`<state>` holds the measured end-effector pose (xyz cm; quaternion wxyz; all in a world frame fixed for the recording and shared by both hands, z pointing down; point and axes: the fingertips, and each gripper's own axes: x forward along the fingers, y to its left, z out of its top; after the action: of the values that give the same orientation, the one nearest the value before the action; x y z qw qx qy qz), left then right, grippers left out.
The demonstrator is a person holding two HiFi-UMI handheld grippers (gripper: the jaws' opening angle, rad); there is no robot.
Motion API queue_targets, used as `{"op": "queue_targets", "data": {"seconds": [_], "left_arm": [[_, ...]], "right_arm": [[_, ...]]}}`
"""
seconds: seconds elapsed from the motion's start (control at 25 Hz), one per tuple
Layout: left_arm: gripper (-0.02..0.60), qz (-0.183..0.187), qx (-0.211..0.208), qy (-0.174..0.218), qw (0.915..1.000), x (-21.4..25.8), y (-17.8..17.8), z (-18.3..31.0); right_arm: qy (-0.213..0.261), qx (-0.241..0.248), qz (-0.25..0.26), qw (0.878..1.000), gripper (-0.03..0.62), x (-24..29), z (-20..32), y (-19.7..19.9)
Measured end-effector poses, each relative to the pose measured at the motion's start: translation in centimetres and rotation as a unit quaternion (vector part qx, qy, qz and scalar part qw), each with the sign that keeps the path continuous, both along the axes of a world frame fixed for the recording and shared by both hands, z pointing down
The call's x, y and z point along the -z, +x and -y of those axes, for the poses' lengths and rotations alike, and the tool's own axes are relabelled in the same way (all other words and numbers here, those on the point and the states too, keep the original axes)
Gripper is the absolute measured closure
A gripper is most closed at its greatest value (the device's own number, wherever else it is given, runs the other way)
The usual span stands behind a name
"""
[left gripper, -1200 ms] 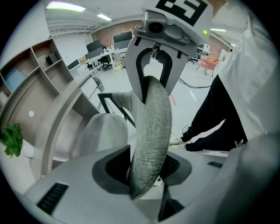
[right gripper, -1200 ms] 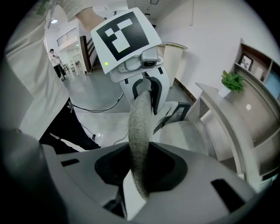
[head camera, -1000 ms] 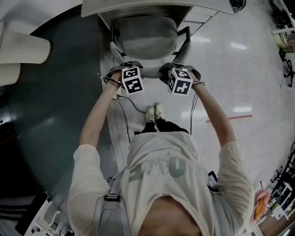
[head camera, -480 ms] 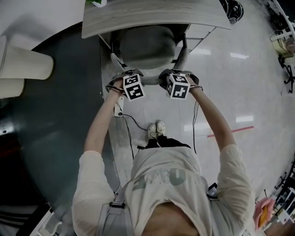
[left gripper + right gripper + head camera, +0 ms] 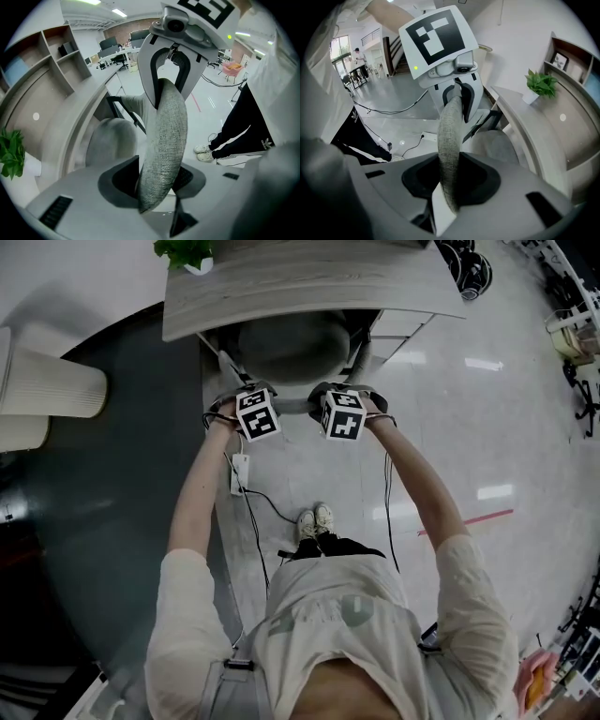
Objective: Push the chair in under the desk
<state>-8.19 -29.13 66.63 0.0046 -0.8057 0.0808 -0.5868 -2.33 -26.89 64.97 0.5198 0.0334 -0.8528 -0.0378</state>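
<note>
The push is under way and close to done. The chair (image 5: 291, 345) stands at the middle of the desk (image 5: 309, 282), with the front of its seat already tucked beneath the desk's near edge and the rest of the seat showing just in front of that edge. The backrest (image 5: 164, 136) stands clear of the desk, on the person's side.

Both tools sit on the top edge of that backrest, side by side. The left gripper (image 5: 157, 183) has the grey fabric edge between its jaws, which stand wide and are easing open, though the pads look to be on the cloth. The right gripper (image 5: 450, 180) pinches the same padded edge more narrowly, jaws pressed onto it from both sides.

What is left, by my judgement, is a short straight shove toward the desk until the backrest comes near the edge. It calls for even pressure from both sides, so the chair does not swing toward the drawer unit (image 5: 398, 322) under the desk's right end (the chair's right armrest already looks near it).
</note>
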Motion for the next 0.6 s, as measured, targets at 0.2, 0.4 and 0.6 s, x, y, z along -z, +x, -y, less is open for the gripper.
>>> {"op": "queue_targets", "data": {"seconds": [0.2,0.4,0.6], "left_arm": [[0.405,0.004,0.006,-0.002,1.0,-0.1,-0.2,2.3],[0.405,-0.015,-0.011,-0.014,0.9997,-0.1,0.6,2.4],[0.407,-0.026,-0.024,-0.015,0.9993,-0.1,0.9,2.5]], "right_arm": [[-0.01,-0.003,-0.005,1.0,0.494,-0.1,2.4,-0.2],[-0.035,0.013,-0.001,0.999,0.49,-0.1,2.6,0.4],[-0.055,0.02,-0.003,0.998,0.482,-0.3,2.7,0.6]]}}
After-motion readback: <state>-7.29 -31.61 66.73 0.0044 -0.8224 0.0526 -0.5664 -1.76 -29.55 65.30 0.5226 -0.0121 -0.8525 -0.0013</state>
